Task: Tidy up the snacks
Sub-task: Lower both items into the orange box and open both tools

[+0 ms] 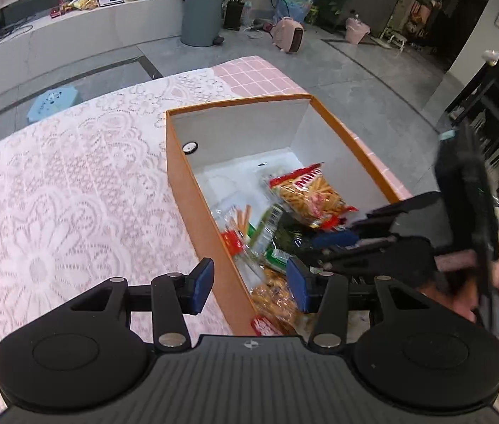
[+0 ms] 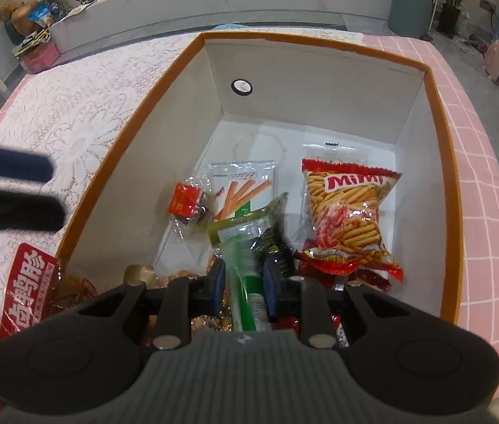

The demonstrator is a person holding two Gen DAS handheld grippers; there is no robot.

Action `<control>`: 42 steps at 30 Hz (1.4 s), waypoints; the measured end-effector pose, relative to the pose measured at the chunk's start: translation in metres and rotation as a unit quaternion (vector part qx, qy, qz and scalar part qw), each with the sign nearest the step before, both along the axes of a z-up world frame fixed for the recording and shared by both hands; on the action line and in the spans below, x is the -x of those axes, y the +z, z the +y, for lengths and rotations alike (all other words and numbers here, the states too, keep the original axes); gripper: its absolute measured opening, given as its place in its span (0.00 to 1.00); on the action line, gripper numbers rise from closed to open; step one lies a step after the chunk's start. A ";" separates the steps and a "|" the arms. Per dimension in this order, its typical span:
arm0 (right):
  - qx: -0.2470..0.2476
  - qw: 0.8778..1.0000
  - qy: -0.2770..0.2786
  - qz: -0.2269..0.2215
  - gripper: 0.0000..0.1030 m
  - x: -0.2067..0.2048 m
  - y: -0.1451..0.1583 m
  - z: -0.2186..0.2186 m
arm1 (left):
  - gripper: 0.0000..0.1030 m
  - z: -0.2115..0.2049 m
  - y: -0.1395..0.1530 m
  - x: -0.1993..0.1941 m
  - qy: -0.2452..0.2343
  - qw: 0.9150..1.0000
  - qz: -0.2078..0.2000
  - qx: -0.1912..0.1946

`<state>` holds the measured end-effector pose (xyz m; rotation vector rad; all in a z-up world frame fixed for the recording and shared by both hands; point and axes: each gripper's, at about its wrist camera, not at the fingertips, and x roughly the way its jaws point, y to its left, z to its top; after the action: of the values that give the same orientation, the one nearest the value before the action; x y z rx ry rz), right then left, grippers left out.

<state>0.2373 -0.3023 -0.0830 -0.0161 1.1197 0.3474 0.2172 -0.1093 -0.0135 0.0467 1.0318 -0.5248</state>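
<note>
The right gripper (image 2: 241,282) squeezes a green pack (image 2: 244,265) over the box (image 2: 440,113) to drop it in; the left gripper (image 1: 249,282) is open, holding nothing.

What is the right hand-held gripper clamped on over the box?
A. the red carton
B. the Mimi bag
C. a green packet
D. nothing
C: in the right wrist view the right hand-held gripper pinches a green packet above the box, while the Mimi bag lies loose inside.
</note>
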 end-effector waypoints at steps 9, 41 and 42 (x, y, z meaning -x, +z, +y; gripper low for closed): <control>0.002 1.000 0.003 -0.014 0.44 0.019 0.013 0.000 | 0.59 0.008 -0.008 0.030 0.014 0.998 0.048 0.028; 0.023 1.000 0.007 -0.016 0.55 0.039 0.009 0.001 | 0.18 -0.063 -0.023 -0.042 0.005 0.999 -0.037 -0.011; 0.023 1.000 0.008 -0.016 0.55 0.039 0.009 0.002 | 0.22 -0.061 -0.023 -0.042 0.008 0.999 -0.037 -0.007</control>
<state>0.1981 -0.3006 -0.0737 -0.0699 1.0966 0.3348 0.2591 -0.1700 -0.0367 0.0700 0.9626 -0.4987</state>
